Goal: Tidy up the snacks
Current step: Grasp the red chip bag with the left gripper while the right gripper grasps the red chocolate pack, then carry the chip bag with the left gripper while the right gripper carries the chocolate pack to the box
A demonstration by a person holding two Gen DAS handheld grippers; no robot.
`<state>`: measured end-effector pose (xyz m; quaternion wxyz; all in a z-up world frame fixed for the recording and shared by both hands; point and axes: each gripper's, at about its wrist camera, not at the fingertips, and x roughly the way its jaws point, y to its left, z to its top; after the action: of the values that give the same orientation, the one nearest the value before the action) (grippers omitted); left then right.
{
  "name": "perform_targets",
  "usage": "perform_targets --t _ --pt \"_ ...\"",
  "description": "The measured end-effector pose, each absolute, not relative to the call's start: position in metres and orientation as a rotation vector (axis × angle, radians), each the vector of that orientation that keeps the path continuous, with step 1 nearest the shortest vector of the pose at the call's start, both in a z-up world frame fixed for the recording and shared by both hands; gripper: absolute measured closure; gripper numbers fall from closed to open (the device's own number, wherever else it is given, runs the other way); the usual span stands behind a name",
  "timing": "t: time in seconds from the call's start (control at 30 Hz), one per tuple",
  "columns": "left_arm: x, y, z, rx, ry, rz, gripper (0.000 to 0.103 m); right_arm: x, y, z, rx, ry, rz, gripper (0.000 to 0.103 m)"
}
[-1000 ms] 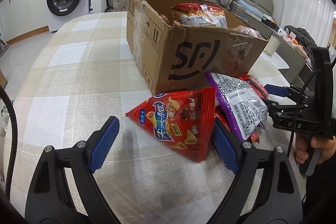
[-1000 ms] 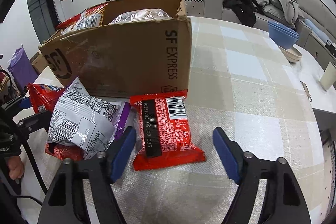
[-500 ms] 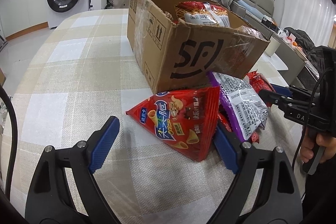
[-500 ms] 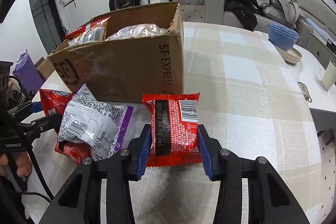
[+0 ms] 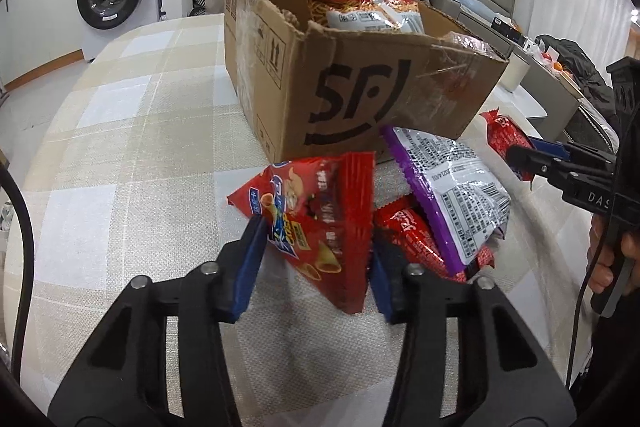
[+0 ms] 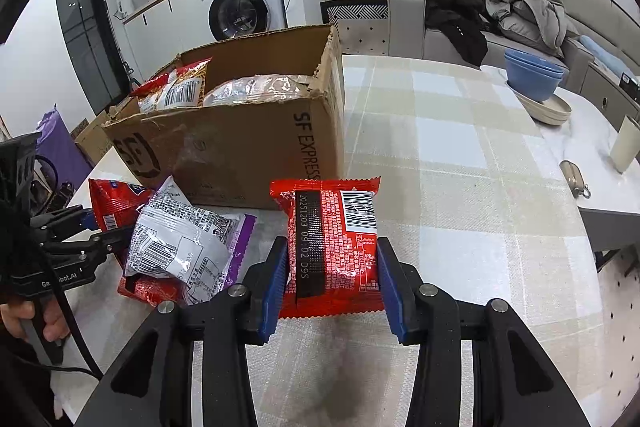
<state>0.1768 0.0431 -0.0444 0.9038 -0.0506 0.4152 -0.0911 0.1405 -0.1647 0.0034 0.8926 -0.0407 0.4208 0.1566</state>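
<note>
A checked cloth [image 6: 460,163] covered the table; a washer [image 6: 240,7] stood behind. The right gripper [image 6: 330,281] clamped a red packet [image 6: 332,243] beside the box [image 6: 240,147]; the left gripper [image 5: 316,259], just closing, seemingly pinched a chip bag [image 5: 320,219].

Glossy crinkly foil on the red packet [image 6: 334,247], rough scuffed cardboard on the box [image 5: 360,95], woven matt cloth over the table [image 5: 132,131].
</note>
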Motion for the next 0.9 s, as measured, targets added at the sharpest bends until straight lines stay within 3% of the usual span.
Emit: perform_targets --t 0.13,0.9 --pt "0.17 0.046 -0.041 -0.111 0.821 -0.184 0.071 0.138 -0.165 0.007 -0.079 0.867 0.326 0.06" --pt "0.121 0.058 0.006 -0.137 0.683 -0.189 0.071 0.125 -0.169 0.044 -0.045 0.738 0.351 0.06"
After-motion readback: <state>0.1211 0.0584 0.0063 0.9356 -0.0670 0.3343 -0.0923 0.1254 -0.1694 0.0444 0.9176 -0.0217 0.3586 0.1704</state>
